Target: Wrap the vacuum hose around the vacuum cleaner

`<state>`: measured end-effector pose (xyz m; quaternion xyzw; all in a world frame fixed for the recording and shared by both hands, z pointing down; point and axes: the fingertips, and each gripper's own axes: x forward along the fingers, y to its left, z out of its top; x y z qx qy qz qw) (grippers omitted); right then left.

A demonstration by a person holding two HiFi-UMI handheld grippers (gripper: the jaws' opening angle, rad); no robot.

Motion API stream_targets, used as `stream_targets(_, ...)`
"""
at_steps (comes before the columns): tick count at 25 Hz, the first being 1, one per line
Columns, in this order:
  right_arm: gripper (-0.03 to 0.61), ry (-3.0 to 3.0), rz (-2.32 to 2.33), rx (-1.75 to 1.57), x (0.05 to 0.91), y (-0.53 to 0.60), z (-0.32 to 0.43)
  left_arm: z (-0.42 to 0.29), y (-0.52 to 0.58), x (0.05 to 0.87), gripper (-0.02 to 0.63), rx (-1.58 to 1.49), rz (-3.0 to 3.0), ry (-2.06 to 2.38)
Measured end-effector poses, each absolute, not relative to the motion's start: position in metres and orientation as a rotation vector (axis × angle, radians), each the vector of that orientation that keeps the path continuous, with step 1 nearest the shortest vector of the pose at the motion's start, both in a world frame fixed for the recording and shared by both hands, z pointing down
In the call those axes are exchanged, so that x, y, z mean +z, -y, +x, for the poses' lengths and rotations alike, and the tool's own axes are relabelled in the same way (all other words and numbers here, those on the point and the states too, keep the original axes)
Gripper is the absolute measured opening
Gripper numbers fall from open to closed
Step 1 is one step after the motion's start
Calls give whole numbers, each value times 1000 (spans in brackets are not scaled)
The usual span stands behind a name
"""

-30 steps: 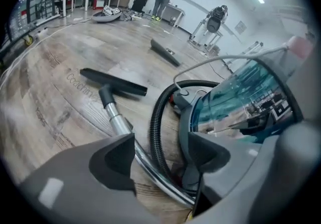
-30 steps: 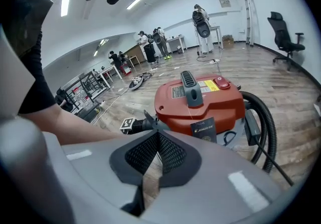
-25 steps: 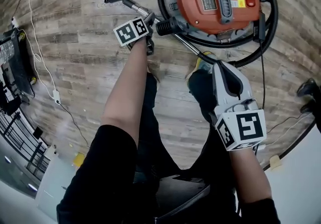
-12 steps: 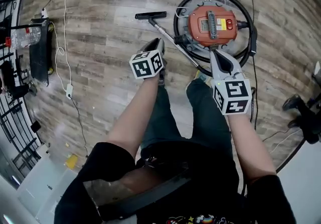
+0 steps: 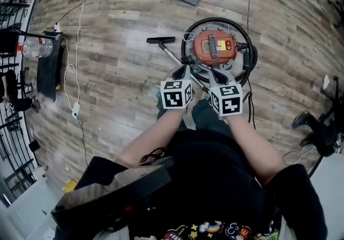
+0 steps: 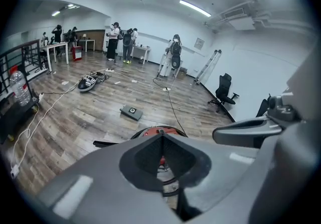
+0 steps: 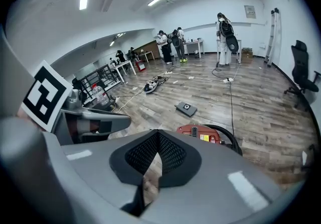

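Both grippers are clenched on nothing: left gripper (image 5: 184,69) and right gripper (image 5: 214,72) are side by side in the air. The vacuum (image 5: 214,47) stands at their 12 o'clock, the hose (image 5: 249,64) ringing it, the nozzle (image 5: 160,40) at its 9 o'clock.

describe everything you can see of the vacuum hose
The hose is black and looks flexible. It lies on the wood floor in a loop ringing the round orange vacuum cleaner. At the loop's left a metal tube runs out to a black floor nozzle. Parts of its near side are hidden behind the left tongs and right tongs, both shut and empty.
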<state>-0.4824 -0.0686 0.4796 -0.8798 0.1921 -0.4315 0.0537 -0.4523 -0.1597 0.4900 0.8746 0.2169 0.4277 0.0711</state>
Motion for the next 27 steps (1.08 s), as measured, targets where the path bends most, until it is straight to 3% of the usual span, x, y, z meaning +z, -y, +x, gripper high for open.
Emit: stream_targets(27,20,-355,-2667,-1374,463,33,-467,-437,156,454,3,1357,2729,-592)
